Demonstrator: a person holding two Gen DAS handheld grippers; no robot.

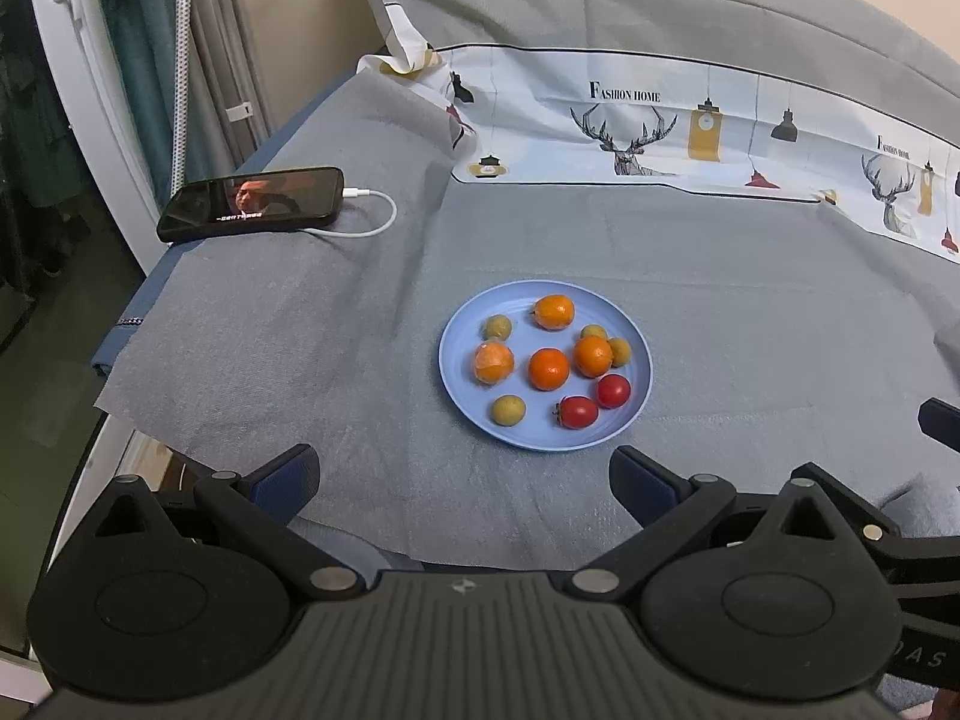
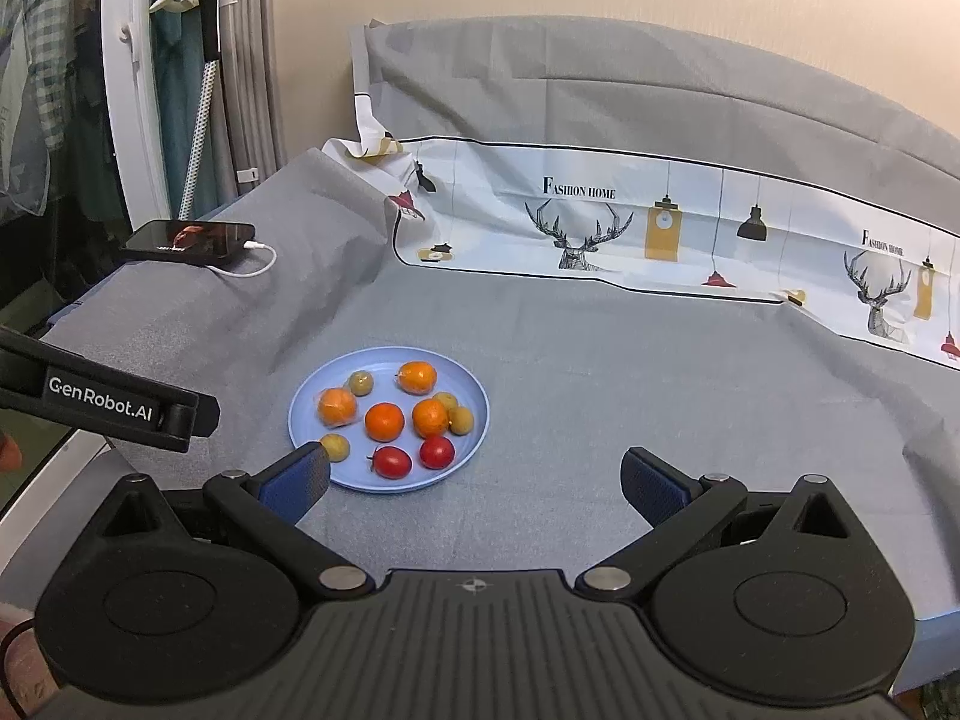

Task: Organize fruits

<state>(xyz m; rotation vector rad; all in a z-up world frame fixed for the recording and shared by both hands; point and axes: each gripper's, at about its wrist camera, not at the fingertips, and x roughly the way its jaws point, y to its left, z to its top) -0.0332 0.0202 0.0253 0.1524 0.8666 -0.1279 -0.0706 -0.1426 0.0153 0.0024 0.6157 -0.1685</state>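
Both claws are hanging wide and empty at the bottom of their frames: I am keeping the left gripper (image 1: 462, 474) just short of the round pale-blue plastic plate (image 1: 636, 402), and the right gripper (image 2: 474, 480) lower right of it, its left pad overlapping the rim, probably so either can reach in. All the fruit is sitting together on that plate at centre frame: two red cherry tomatoes (image 1: 579, 411), four orange mandarins (image 1: 548, 368), two seemingly film-wrapped, and four small yellow-green round fruits (image 1: 508, 409), mixed, not grouped by kind. Nothing is lying loose on the grey cloth (image 1: 720, 276). Farther off, upper left, a black phone (image 1: 252, 202) is charging.

That fits fruit gathered already, or sorting pending.
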